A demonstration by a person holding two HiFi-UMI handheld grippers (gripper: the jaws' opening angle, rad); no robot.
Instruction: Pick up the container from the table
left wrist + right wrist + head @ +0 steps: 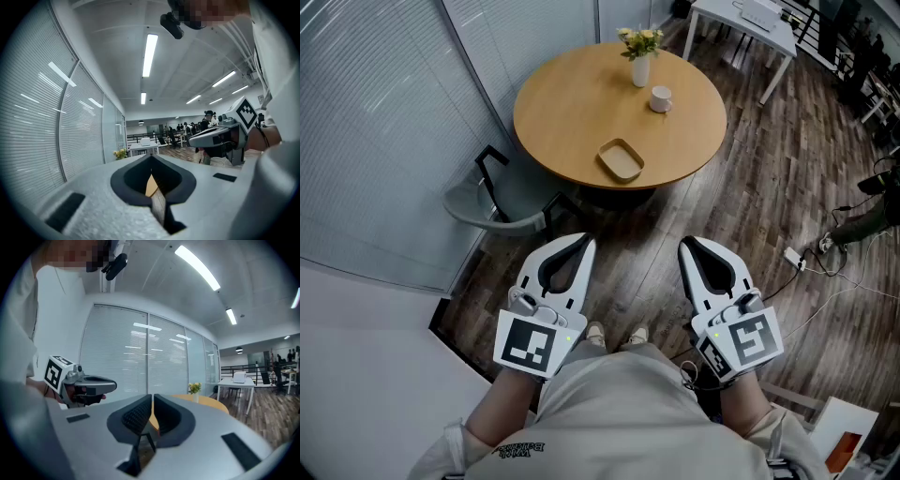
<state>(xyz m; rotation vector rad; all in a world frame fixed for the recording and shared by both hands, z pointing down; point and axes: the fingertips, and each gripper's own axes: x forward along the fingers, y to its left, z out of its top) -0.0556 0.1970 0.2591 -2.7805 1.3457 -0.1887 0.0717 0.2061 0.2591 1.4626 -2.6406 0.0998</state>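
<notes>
The container (621,159) is a shallow tan tray lying near the front edge of a round wooden table (572,103). Both grippers are held close to the person's body, over the floor and well short of the table. My left gripper (586,242) is shut with nothing in it, and so is my right gripper (685,244). In the left gripper view the shut jaws (151,158) fill the lower frame and the right gripper (220,137) shows beside them. In the right gripper view the jaws (152,399) hide the container; only the table's edge (213,404) shows.
A white vase of yellow flowers (640,56) and a white cup (661,98) stand on the table's far side. A grey chair (502,199) is at the table's left. A white desk (750,23) stands behind, and cables (825,262) lie on the wooden floor at right.
</notes>
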